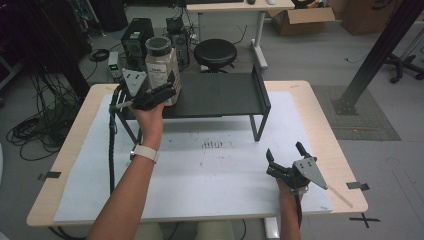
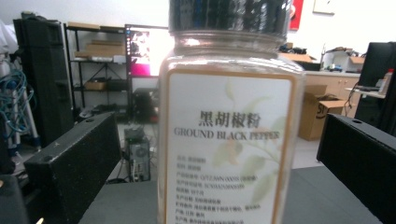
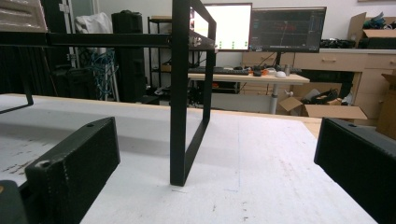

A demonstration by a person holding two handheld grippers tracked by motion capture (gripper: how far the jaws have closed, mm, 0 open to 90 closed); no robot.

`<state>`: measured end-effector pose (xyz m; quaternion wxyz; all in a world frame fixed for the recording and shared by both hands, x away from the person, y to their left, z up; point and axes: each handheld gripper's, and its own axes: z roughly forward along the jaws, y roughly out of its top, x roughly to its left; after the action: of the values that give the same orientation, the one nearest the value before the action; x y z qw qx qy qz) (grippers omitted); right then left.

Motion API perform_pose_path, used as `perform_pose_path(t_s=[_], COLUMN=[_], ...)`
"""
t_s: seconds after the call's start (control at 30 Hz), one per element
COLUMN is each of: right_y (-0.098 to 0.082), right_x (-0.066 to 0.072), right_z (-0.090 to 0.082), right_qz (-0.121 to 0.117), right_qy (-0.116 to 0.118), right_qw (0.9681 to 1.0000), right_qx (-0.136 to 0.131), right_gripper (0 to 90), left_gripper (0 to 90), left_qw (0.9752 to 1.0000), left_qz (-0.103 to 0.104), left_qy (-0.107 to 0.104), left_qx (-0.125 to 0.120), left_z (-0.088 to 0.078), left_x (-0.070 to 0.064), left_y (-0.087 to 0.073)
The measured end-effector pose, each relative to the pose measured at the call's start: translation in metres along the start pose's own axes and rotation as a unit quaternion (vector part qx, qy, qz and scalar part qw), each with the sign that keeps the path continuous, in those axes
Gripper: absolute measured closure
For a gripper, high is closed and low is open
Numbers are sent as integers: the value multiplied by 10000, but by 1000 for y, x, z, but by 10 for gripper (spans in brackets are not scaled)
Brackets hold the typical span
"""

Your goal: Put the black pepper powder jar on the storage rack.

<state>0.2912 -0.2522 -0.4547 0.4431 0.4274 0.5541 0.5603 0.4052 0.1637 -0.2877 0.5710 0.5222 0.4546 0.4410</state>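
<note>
A tall jar of ground black pepper [image 1: 162,65] with a dark lid stands upright on the left end of a black shelf rack [image 1: 225,95]. My left gripper [image 1: 170,86] is level with the jar and open, one jaw on each side of it. In the left gripper view the jar [image 2: 229,135] sits between the black fingers [image 2: 70,163], with a gap showing on both sides. My right gripper [image 1: 284,150] rests open near the table's front right, nothing between its jaws. Its own view looks along the white mat toward the rack's leg [image 3: 180,116].
A white mat [image 1: 215,165] covers most of the wooden table. Behind the table stand a black stool [image 1: 215,52] and computer towers [image 1: 136,37]. A black slanted post [image 1: 380,50] rises at the right. Cables lie on the floor at left.
</note>
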Motion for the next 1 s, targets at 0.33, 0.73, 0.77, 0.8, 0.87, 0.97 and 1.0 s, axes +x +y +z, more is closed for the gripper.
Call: perform_pose_path(t_s=[0.33, 0.73, 0.77, 0.8, 0.87, 0.97, 1.0], right_y=[0, 0, 0, 0, 0, 0, 0], right_x=[-1, 0, 0, 0, 0, 0, 0], right_z=[0, 0, 0, 0, 0, 0, 0], right_qz=[15, 3, -1, -3, -5, -7, -10], right_qy=[1, 1, 0, 1, 2, 2, 1], right_qw=[10000, 10000, 10000, 10000, 10000, 10000, 10000], right_qx=[-10, 0, -9, -9, -8, -3, -5], right_gripper=[0, 0, 0, 0, 0, 0, 0], left_gripper=[2, 2, 2, 2, 2, 2, 2], left_qw=[9998, 9990, 9989, 9988, 9986, 9985, 9984], left_qz=[26, 60, 62, 54, 48, 18, 18], left_qy=[-143, -316, -333, -348, -366, -388, -378], left_qx=[-144, -324, -338, -347, -372, -397, -408], left_z=[-26, -50, -51, -53, -57, -63, -64], left_x=[1, 6, 7, 8, 9, 13, 14], left_y=[0, -1, -1, -2, -3, -4, -4])
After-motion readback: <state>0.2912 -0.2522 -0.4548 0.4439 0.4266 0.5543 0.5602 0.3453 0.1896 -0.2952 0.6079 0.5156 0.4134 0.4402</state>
